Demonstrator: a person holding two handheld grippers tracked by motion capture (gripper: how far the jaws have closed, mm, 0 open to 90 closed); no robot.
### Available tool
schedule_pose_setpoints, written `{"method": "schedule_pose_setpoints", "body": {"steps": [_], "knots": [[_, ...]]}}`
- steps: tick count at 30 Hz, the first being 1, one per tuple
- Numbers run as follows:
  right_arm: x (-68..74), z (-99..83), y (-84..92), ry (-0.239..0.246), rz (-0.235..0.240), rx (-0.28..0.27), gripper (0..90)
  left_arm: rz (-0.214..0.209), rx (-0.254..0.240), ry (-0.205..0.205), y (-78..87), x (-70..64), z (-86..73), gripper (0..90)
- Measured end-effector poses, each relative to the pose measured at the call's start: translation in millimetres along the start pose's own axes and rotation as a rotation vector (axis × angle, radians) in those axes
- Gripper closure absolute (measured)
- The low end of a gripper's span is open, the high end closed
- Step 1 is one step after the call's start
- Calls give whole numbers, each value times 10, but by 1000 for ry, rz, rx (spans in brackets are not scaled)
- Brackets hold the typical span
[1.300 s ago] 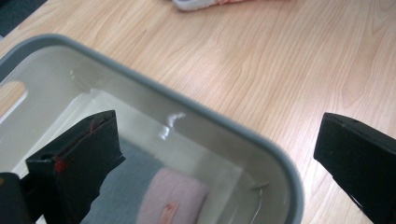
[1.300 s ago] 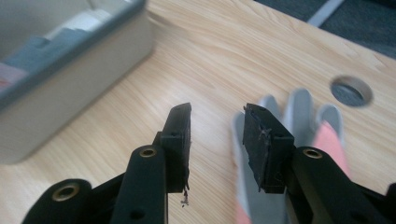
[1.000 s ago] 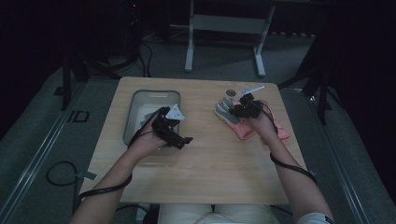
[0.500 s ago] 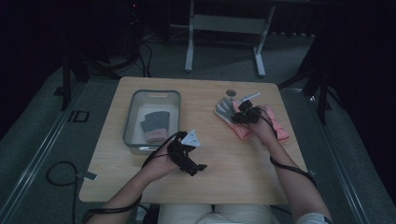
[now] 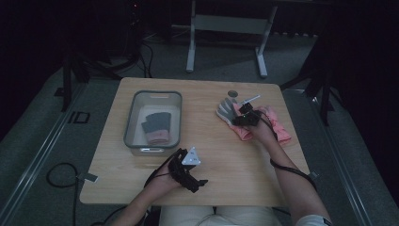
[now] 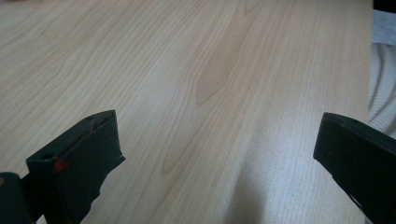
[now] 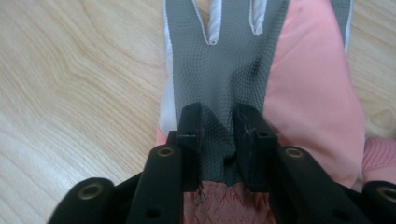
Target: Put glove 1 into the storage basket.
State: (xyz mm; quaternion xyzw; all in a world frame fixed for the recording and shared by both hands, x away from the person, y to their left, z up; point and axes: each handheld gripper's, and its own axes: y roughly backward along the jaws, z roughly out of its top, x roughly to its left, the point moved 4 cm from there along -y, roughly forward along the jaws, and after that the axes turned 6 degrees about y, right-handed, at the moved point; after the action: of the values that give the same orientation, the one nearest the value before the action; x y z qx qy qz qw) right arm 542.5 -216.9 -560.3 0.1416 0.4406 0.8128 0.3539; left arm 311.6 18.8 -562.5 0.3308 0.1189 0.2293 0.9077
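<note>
Light wooden table (image 5: 226, 179), largest thing in view. On its left half, grey rectangular plastic bin (image 5: 133, 123) holding one grey-and-pink glove (image 5: 156, 128), lying flat on the bin floor. On the right half, grey-palmed pink fabric glove (image 7: 233, 60) atop another pink glove (image 5: 281, 132). Right gripper (image 7: 218, 140) down on the grey-palmed glove, fingers (image 7: 191, 135) just closing and pinching a fold of grey fabric near the cuff. Left gripper (image 6: 219, 163) low over bare table near the front edge, fingers spread wide, nothing between.
</note>
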Motion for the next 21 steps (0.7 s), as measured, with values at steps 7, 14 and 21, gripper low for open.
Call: {"method": "schedule_pose_setpoints", "body": {"steps": [7, 14, 21], "knots": [[49, 31, 82, -106, -42, -20, 871, 12, -26, -2, -22, -207, -80, 3], [249, 186, 727, -170, -102, -199, 880, 1, -41, 20, 24, -247, -150, 3], [755, 132, 1387, -317, -37, -350, 881, 38, -48, 23, 34, -150, -223, 3]]}}
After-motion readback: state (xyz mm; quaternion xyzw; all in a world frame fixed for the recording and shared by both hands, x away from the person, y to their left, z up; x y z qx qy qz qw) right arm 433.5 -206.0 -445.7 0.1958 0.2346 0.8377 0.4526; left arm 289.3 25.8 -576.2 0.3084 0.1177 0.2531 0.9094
